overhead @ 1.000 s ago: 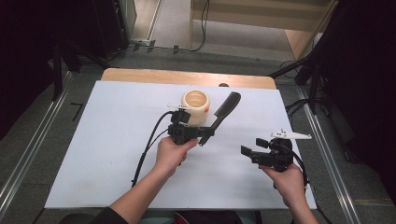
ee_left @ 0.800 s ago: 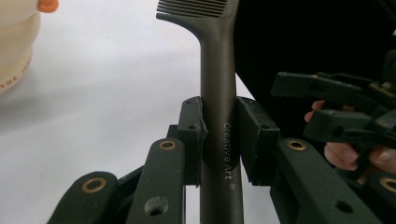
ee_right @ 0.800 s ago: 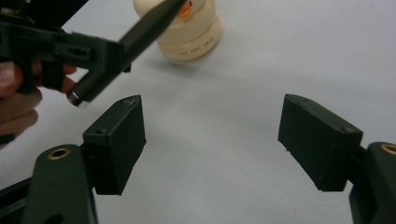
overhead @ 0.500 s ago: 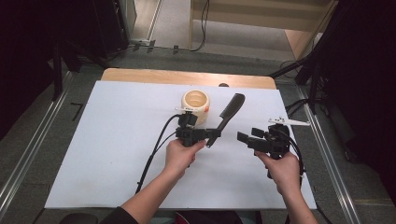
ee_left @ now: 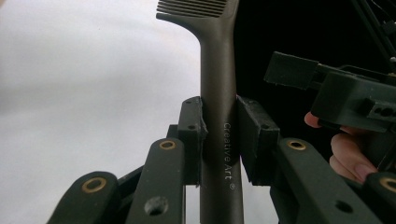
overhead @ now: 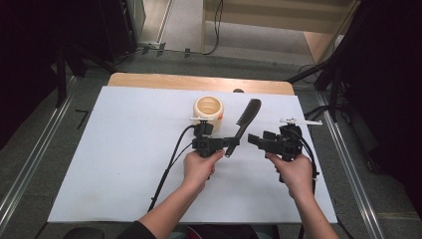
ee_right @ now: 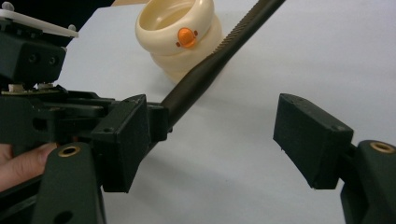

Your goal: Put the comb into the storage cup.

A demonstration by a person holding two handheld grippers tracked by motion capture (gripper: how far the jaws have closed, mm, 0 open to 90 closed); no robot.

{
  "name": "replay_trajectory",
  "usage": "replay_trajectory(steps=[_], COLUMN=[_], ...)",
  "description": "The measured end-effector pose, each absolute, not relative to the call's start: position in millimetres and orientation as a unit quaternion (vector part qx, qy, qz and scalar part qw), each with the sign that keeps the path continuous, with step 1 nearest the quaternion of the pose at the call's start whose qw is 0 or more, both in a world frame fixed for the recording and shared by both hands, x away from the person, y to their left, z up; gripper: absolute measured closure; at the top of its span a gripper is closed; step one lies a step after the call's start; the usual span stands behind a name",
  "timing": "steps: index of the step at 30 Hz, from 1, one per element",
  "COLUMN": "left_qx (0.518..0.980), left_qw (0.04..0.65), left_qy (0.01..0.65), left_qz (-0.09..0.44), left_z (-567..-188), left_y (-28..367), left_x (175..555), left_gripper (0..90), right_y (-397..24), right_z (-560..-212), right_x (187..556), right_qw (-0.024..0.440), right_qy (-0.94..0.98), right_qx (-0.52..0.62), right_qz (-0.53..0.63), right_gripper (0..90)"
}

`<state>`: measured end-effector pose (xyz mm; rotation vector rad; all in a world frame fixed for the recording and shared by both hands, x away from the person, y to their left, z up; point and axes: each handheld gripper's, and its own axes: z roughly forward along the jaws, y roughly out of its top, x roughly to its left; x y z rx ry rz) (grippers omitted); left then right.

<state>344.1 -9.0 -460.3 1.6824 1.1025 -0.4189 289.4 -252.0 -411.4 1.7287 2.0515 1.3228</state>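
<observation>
The left gripper [overhead: 228,144] is clamped on the handle of a dark comb [overhead: 244,123], its pads pressing both flat sides of the handle low down, near the printed lettering, as the left gripper view shows [ee_left: 219,135]. The comb rises off the white table [overhead: 124,149] at a slant, its toothed end just beside the cream duck-faced cup [overhead: 209,110], on the cup's right. The right gripper [overhead: 255,141] hangs farther to the right of the cup, near the comb's handle end, its jaws wide apart with nothing between them; they have just been closing a little, with only bare table seen through the gap in the right gripper view [ee_right: 210,140].

The comb looks light and stiff, a single plastic piece with a smooth handle that could slip or swivel in a loose pinch. The thin teeth look like the weak part, so the best hold is across the handle's flat faces. For a handover, the right gripper would do well to take the bare stretch of handle between the left gripper's pads and the teeth.
</observation>
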Motion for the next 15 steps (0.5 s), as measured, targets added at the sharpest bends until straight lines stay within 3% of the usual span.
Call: replay_trajectory(steps=[15], left_qx=[0.686], left_qw=[0.532], left_qy=[0.471], left_qz=[-0.156], left_z=[-465], left_y=[-21], left_x=[339], left_gripper=[73.2], right_y=[-248], right_z=[-410], right_x=[311], right_qw=[0.062], right_qy=[0.662], right_qx=[0.606], right_qz=[0.437], right_gripper=[27.5])
